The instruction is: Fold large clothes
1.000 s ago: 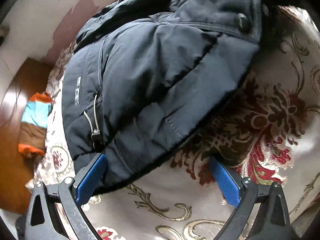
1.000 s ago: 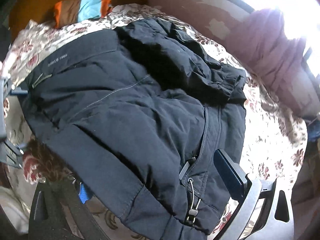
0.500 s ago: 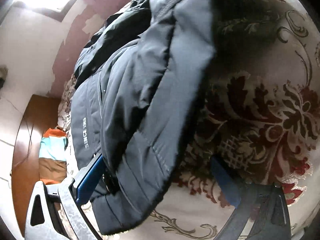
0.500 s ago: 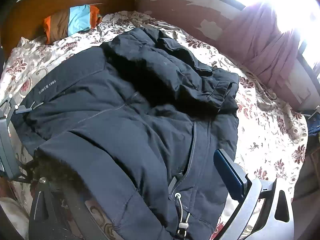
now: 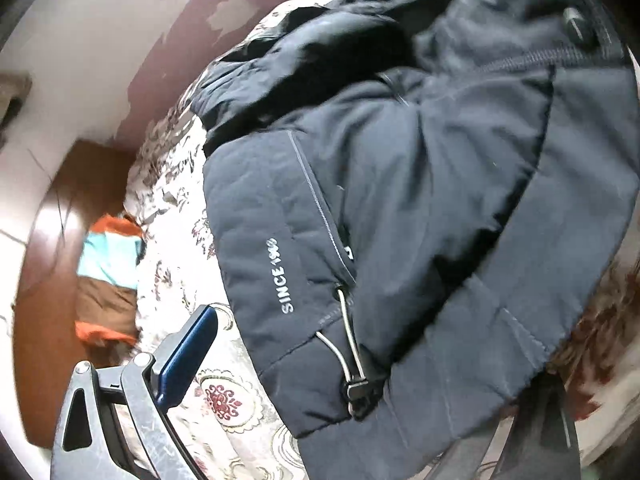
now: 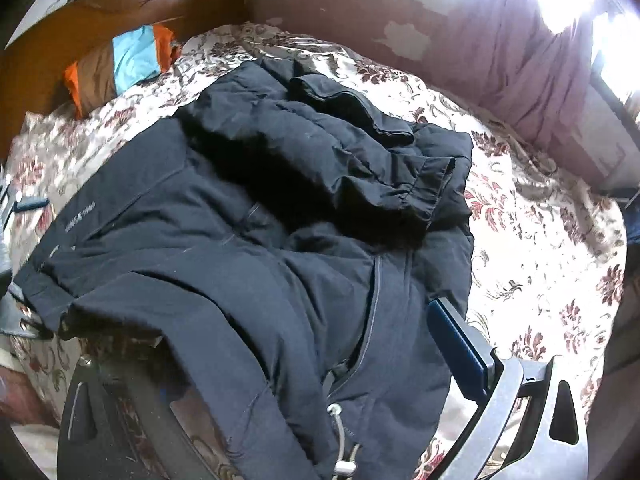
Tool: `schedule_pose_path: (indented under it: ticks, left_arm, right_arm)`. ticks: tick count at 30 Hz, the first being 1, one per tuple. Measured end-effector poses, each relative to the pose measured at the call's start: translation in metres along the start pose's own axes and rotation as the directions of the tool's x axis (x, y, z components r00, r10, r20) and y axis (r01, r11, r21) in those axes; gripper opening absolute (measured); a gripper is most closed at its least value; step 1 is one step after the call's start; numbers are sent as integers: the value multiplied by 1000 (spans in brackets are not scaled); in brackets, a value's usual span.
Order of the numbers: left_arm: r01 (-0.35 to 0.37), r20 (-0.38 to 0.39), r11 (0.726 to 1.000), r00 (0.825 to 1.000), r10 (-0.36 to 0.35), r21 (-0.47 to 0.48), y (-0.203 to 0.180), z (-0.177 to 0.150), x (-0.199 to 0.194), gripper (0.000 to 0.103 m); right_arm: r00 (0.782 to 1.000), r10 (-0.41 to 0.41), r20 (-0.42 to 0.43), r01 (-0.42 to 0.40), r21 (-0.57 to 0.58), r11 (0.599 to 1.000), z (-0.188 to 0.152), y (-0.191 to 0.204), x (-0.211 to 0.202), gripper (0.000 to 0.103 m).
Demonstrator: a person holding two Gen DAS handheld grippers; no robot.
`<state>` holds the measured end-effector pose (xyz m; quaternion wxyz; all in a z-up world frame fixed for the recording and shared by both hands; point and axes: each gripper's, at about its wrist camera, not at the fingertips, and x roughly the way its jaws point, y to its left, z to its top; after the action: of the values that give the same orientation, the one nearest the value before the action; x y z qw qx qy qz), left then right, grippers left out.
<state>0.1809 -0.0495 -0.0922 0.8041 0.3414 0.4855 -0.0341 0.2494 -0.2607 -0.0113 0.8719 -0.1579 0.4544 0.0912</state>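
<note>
A dark navy padded jacket [image 5: 420, 208] lies spread on a floral bedspread [image 5: 224, 404], sleeves folded across its middle [image 6: 360, 148]. Its hem, with a "SINCE" print and a grey drawcord with a toggle [image 5: 356, 376], sits between the fingers of my left gripper [image 5: 372, 360]. That gripper is open: the left blue pad [image 5: 188, 356] is over the bedspread and the right finger [image 5: 544, 420] is under the hem. My right gripper [image 6: 272, 340] is open too. The jacket's other hem corner [image 6: 304, 360] drapes over its left finger, and its right pad [image 6: 456, 344] lies beside the cloth.
A pillow striped orange, teal and brown [image 6: 120, 64] leans on the wooden headboard [image 6: 100, 12]. A pink curtain [image 6: 520, 48] hangs under a bright window by a peeling wall. Bare bedspread [image 6: 540, 248] stretches to the jacket's right.
The left view has swung: the hem now covers the left gripper's right finger and its left pad has come off the jacket. The right view has pulled back and shows more of the bed.
</note>
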Motion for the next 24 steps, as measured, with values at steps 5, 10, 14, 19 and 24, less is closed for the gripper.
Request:
schedule_pose_path:
  ticks: [5, 10, 14, 19, 24]
  left_arm:
    - [139, 63, 988, 989, -135, -67, 11, 4, -18, 99]
    - [232, 117, 968, 968, -221, -94, 12, 3, -32, 99]
    - [283, 160, 951, 952, -262, -127, 13, 6, -42, 99]
    - [196, 119, 977, 975, -185, -85, -3, 15, -33, 99]
    - [85, 50, 992, 996, -80, -98, -9, 19, -21, 99]
  right_arm:
    - [992, 104, -77, -94, 123, 988, 27, -29, 24, 101]
    - [958, 216, -190, -176, 206, 963, 46, -37, 57, 101]
    - [959, 199, -202, -178, 117, 977, 65, -21, 62, 101]
    - [965, 185, -186, -173, 77, 982, 84, -16, 60, 101]
    - [959, 213, -186, -196, 109, 975, 82, -25, 59, 101]
